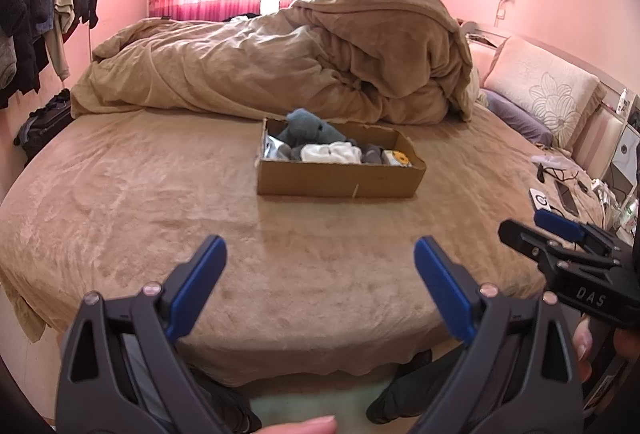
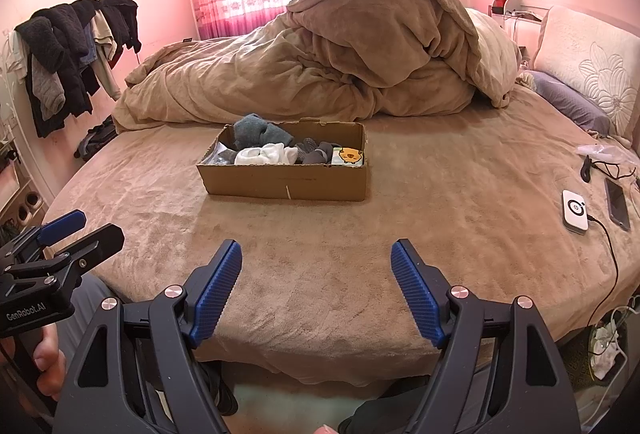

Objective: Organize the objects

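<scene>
A shallow cardboard box (image 1: pixel 340 184) (image 2: pixel 286 183) sits in the middle of the bed. Inside it lie a blue-grey sock bundle (image 1: pixel 310 128) (image 2: pixel 256 132), a white sock bundle (image 1: pixel 332 153) (image 2: pixel 266 155), dark grey socks (image 2: pixel 316 152) and a small pack with an orange cartoon face (image 1: pixel 398 159) (image 2: pixel 350 156). My left gripper (image 1: pixel 320 258) hovers open over the near edge of the bed, well short of the box, with nothing between its fingers. My right gripper (image 2: pixel 316 258) hangs open and empty beside it, also short of the box.
A heaped tan duvet (image 1: pixel 320 62) (image 2: pixel 340 54) fills the far half of the bed. Pillows (image 2: pixel 592 74) lie at the right. A white charger (image 2: pixel 575 211), a phone (image 2: pixel 617 204) and cables rest near the right edge. Clothes (image 2: pixel 76 50) hang at the left wall.
</scene>
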Demonstrator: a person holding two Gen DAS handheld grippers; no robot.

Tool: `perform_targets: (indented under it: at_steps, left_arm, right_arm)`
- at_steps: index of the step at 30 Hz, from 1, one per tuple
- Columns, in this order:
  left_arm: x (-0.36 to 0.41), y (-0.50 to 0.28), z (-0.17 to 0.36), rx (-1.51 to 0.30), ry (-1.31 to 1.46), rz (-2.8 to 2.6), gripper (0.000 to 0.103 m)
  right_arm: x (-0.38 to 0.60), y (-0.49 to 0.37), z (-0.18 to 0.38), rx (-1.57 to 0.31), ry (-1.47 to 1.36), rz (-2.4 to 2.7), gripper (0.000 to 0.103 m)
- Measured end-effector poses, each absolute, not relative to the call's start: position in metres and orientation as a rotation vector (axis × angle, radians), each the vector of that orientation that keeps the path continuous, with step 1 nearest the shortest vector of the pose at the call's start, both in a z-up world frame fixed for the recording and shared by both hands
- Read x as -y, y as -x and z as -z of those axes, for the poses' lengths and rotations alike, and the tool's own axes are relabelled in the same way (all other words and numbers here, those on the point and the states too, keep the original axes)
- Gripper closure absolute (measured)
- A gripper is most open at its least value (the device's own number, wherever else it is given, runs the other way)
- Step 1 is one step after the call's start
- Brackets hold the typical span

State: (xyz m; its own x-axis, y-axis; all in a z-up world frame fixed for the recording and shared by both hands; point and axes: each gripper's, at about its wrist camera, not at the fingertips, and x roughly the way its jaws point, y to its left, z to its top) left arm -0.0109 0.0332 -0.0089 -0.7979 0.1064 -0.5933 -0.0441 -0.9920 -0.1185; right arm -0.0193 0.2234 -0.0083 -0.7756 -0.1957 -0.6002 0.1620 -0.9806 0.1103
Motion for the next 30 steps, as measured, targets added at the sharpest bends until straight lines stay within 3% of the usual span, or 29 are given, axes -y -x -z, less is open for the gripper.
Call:
perform_targets:
  at_steps: [30]
  left_arm:
    - [-0.028,0.029,0.012,0.141,0.944,-2.838,0.007]
  right_arm:
    - [-0.226,0.031,0.008,0.039,-0.944,2.797,0.023]
